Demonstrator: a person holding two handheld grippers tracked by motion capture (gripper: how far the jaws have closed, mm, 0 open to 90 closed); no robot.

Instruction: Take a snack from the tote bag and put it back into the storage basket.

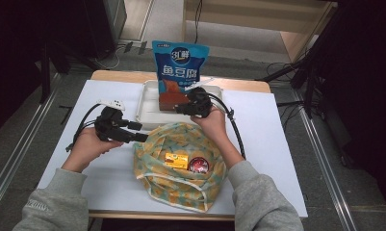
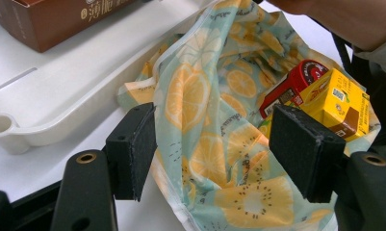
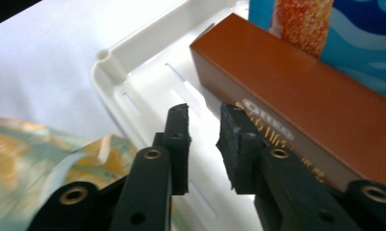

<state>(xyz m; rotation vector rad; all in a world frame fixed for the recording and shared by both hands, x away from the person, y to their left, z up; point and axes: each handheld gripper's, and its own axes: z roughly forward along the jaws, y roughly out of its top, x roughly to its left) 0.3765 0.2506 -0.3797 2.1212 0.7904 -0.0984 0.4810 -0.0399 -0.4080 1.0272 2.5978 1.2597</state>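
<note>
Brown carton (image 1: 172, 98) — a long rectangular box — is lying flat in the white tray (image 1: 147, 113) near the far edge of the tabletop (image 1: 277, 144), just in front of the upright blue snack pouch (image 1: 180, 65). In the right gripper view the carton's long axis is seen running diagonally, from the tray's middle toward the jaws' right side; one long printed face is turned toward the camera. In the high view, the carton's exact heading cannot be read, since the right gripper covers part of it.

Step in hand, as judged: items are being moved between the tray and the lemon-print cloth bag (image 1: 181, 163), which lies at the near middle of the tabletop with a yellow drink box (image 1: 176, 160) and a red round tin (image 1: 198, 165) inside.

The right gripper (image 3: 202, 127) is poised just beside the carton with its jaws parted by a narrow gap and nothing between them. The left gripper (image 2: 212, 144) is held at the bag's left rim — jaws spread wide, the cloth lying between them but not pinched.

Next move, as judged: the right jaws must be widened to span the carton's narrow width and be set square across its long axis before closing. The bag mouth should be kept open.
</note>
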